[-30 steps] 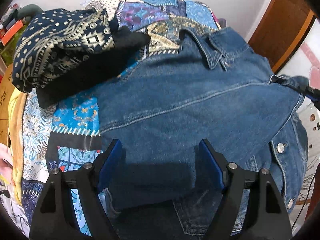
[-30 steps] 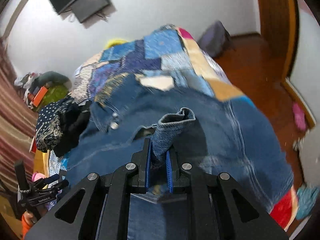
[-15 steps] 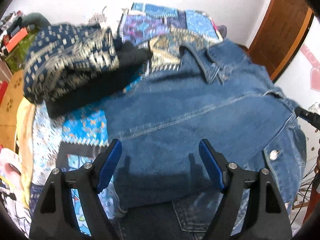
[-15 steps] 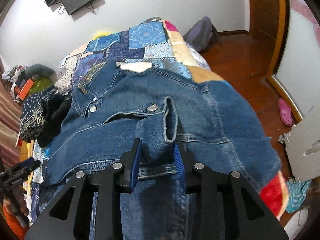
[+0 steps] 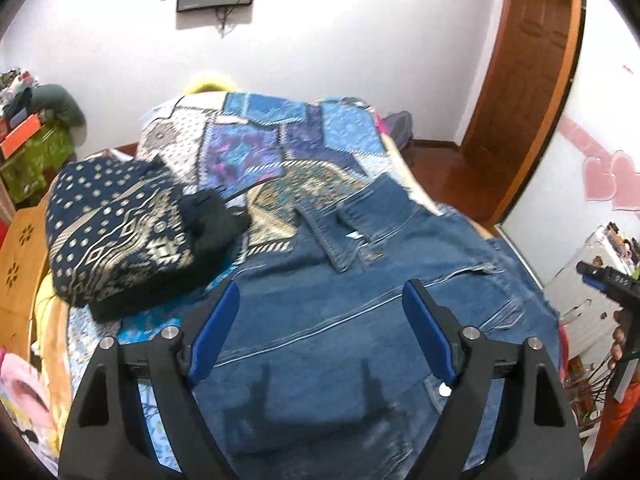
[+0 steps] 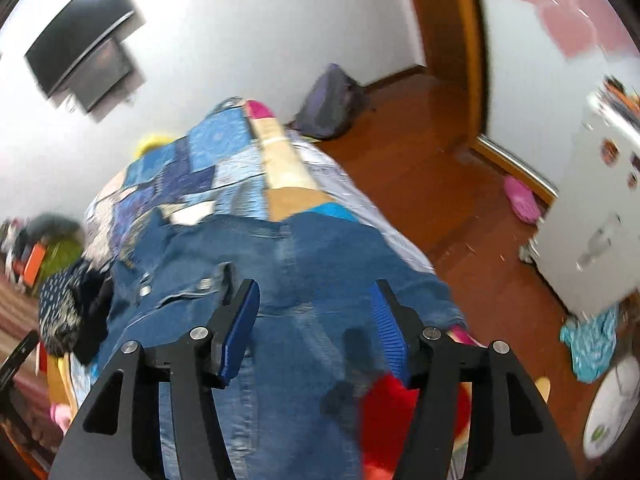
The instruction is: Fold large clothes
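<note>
Nearest, our left gripper [image 5: 320, 332] hangs w/ blue pads spread wide, jaws opening, nothing between them; it sits clear above the cloth so the fold isn't disturbed. Our right gripper [image 6: 314, 328] is also opening, pads off the fabric. Below both, the blue denim jacket [image 5: 360, 320] lies spread on the blue patchwork quilt [image 5: 248, 148], collar at the far end. Beyond, at left, a navy patterned folded garment [image 5: 112, 232] sits apart, prob. a done pile.

Blue denim jacket [image 5: 360, 320] on a blue patchwork quilt [image 5: 260, 140], navy dotted cloth [image 5: 112, 232] beside
</note>
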`<state>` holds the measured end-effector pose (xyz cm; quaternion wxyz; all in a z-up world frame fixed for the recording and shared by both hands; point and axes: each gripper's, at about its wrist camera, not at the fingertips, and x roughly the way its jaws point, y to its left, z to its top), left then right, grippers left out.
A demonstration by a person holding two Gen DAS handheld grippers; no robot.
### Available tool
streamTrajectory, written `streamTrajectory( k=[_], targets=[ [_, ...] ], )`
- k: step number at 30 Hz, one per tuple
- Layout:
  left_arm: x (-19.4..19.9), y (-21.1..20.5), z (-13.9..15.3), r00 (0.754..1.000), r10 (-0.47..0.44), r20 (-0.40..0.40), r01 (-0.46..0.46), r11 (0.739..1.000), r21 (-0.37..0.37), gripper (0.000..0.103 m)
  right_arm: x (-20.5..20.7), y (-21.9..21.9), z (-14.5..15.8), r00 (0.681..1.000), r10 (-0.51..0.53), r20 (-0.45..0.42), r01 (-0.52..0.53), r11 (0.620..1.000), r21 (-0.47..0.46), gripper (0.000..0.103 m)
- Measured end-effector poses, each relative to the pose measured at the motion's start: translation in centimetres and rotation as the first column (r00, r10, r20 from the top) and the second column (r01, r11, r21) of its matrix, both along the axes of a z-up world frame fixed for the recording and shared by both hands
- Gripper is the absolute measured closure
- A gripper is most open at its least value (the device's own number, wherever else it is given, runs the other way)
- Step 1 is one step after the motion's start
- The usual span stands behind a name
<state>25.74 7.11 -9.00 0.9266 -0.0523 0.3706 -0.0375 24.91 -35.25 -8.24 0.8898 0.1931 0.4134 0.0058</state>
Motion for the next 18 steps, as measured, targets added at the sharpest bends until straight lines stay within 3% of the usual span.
streamTrajectory(
  k=[4,10,18],
  targets=[
    [0.6,-1.9,-0.6,0.999,-0.037,-0.019,0.037,0.999,0.009,0.019,0.0,-3.1,-3.2,0.993,-0.072,-0.091,0.082,0.991,0.106,0.049],
    [1.4,-3.4,-2.4,0.995,-0.062,-0.076,0.063,0.998,0.01,0.019,0.3,-5.1,-8.0,0.97,-0.096,-0.223,0.153,0.954,0.257,0.049],
    [1.7,-3.1,-3.9,0.992,-0.03,-0.122,0.03,1.0,-0.006,0.019,2.2,-6.7,-11.3,0.962,-0.115,-0.249,0.201,0.914,0.353,0.046]
  ],
)
